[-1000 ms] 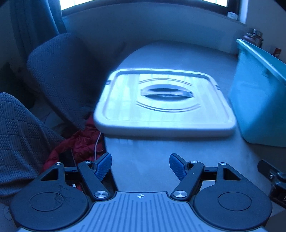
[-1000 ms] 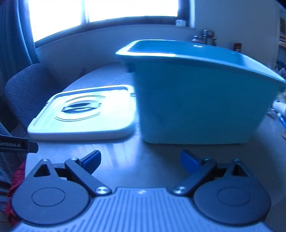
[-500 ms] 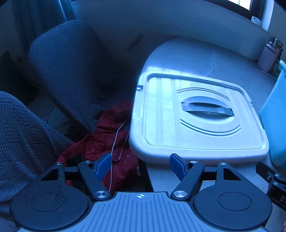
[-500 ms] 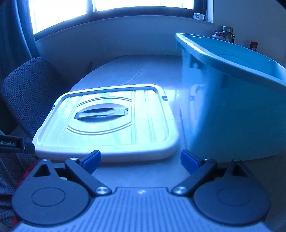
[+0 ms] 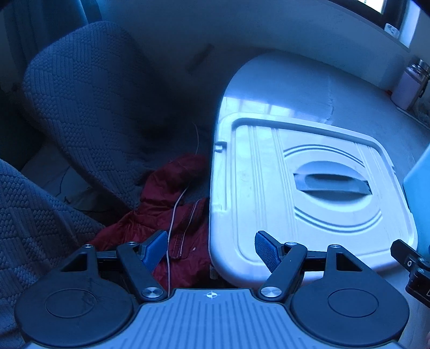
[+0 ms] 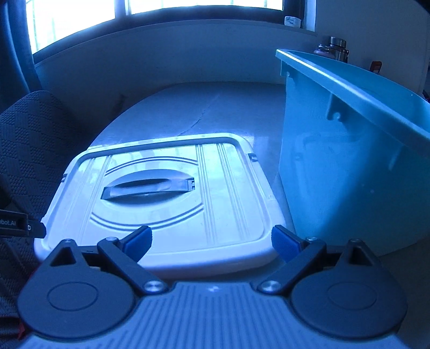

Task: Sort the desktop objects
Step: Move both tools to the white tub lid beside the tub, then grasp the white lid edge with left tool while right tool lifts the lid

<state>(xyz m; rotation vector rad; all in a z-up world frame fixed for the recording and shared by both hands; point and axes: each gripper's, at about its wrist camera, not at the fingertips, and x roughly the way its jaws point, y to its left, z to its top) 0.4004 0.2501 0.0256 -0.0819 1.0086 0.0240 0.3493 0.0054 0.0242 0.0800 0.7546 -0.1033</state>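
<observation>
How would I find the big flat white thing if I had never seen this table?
Look at the grey table under the window. Just left of the tall blue bin lies a white lid, flat on the table, near its edge. It is the only flat white thing, and it has a dark handle sunk in its middle.

Colour cast: both views were strongly blue and dim overall.
Light source: the window point(image 6: 188, 5) along the top of the right wrist view was blown out white.
Glare: daylight reflected off the table point(image 5: 268, 107) and the lid point(image 6: 166, 185).
Shadows: the chair point(image 5: 88, 112) at left lay in deep shade.
Distortion: fisheye bending curved the frame edges.
Focus: the near housing in the right wrist view was soft.
</observation>
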